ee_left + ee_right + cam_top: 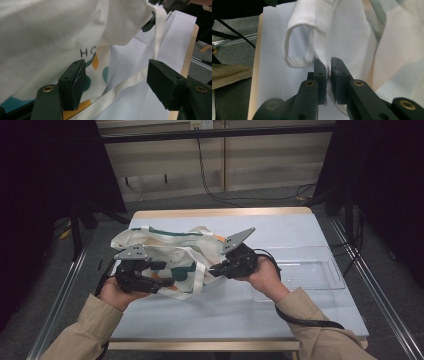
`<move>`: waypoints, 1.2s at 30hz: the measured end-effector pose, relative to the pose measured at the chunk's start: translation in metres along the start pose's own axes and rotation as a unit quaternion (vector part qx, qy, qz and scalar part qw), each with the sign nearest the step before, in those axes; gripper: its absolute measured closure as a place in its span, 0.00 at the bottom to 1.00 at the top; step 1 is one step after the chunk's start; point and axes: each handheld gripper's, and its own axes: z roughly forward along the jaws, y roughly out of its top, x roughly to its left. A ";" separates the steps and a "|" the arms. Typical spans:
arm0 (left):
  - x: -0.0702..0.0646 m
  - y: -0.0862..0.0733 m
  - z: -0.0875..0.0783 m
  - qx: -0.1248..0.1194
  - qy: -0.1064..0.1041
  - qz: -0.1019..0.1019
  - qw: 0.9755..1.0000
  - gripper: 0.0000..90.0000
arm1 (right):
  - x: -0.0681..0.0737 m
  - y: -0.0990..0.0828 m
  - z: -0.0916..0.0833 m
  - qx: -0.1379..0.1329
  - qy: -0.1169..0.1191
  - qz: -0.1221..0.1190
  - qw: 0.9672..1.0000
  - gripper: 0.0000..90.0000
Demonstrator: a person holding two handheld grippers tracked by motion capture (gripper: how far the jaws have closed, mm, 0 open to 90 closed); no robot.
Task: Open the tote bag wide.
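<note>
A white cloth tote bag (165, 245) with green and orange print lies crumpled on the pale table (225, 315). My left gripper (167, 274) is at the bag's near left side. In the left gripper view it (115, 82) stands open, with the bag's white strap (125, 83) running across the gap and the printed cloth (50, 30) against the left jaw. My right gripper (213, 269) is at the bag's near right edge. In the right gripper view it (328, 72) is shut on a fold of the white cloth (342, 32), which is lifted off the table.
A clear plastic tray (320, 270) lies on the table to the right of the right hand. Dark curtains stand on both sides, and cables run over the floor beyond the table's far edge (225, 212).
</note>
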 end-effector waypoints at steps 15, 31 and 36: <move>-0.003 0.005 0.001 -0.002 -0.004 0.004 1.000 0.44 | 0.000 -0.016 0.010 0.014 0.017 0.013 1.000 0.97; -0.010 0.018 -0.026 -0.022 0.005 0.031 0.999 0.51 | 0.001 -0.018 0.015 0.027 0.016 0.019 0.999 0.97; -0.010 0.019 -0.026 -0.022 0.008 0.036 0.999 0.53 | 0.003 -0.020 0.017 0.037 0.018 0.012 0.999 0.97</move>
